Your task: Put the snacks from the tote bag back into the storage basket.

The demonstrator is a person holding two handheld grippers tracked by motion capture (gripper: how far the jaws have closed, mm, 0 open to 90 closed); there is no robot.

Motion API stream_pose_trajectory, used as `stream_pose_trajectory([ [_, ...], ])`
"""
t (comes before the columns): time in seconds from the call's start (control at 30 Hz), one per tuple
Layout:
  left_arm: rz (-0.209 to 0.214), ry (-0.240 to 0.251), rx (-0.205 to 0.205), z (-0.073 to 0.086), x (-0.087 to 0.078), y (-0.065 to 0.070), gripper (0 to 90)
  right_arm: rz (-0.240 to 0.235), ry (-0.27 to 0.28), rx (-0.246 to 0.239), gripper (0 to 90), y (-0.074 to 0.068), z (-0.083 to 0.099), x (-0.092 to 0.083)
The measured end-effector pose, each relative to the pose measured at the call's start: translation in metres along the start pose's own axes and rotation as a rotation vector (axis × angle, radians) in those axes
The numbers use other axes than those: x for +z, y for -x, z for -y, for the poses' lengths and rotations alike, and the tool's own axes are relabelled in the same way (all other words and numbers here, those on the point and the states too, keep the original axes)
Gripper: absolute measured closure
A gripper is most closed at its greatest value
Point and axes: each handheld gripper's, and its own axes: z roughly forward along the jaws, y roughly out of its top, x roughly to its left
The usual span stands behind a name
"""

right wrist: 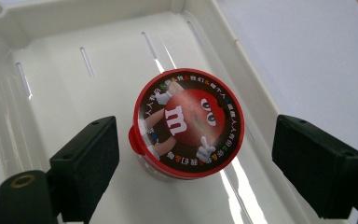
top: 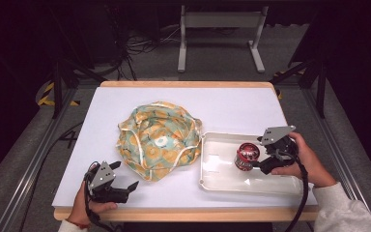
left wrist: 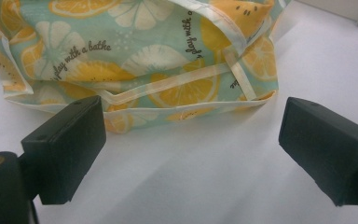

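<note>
Matte black, blocky jaws of the left gripper (top: pixel 125 175) stand wide apart over the smooth white table (top: pixel 232 104), gripping nothing, near its front edge. Just beyond them lies a soft, crumpled fabric bag (left wrist: pixel 140 56) printed with orange citrus slices on pale teal, edged in cream piping. Farther right, the right gripper (right wrist: pixel 193 161) hangs with jaws spread either side of a round red-lidded candy tub (right wrist: pixel 189 123), standing upright in a glossy white slotted plastic tray (right wrist: pixel 51 70).
</note>
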Motion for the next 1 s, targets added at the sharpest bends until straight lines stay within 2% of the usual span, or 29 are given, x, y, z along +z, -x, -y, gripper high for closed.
stream_pose_trajectory([
  [0.33, -0.002, 0.000, 0.008, 0.000, 0.000, 0.001, 7.9, 0.008, 0.021, 0.040, 12.7, -0.005, 0.013, 0.003],
  [0.47, -0.007, -0.002, 0.009, 0.000, 0.000, 0.000, 7.9, 0.018, 0.068, 0.085, 8.0, -0.006, 0.020, 0.000],
  [0.57, -0.007, -0.004, 0.013, 0.000, 0.000, 0.001, 7.9, 0.067, 0.066, 0.100, 6.6, -0.006, 0.026, 0.001],
  [0.7, -0.007, 0.002, 0.012, 0.000, -0.001, 0.001, 7.9, 0.084, 0.091, 0.114, 6.5, -0.010, 0.035, 0.003],
  [0.93, -0.006, 0.006, 0.018, 0.000, -0.001, 0.001, 7.8, 0.151, 0.084, 0.122, 6.9, -0.019, 0.045, 0.005],
  [1.0, -0.006, 0.006, 0.018, 0.000, -0.001, 0.001, 7.8, 0.139, 0.100, 0.134, 6.7, -0.020, 0.049, 0.002],
])
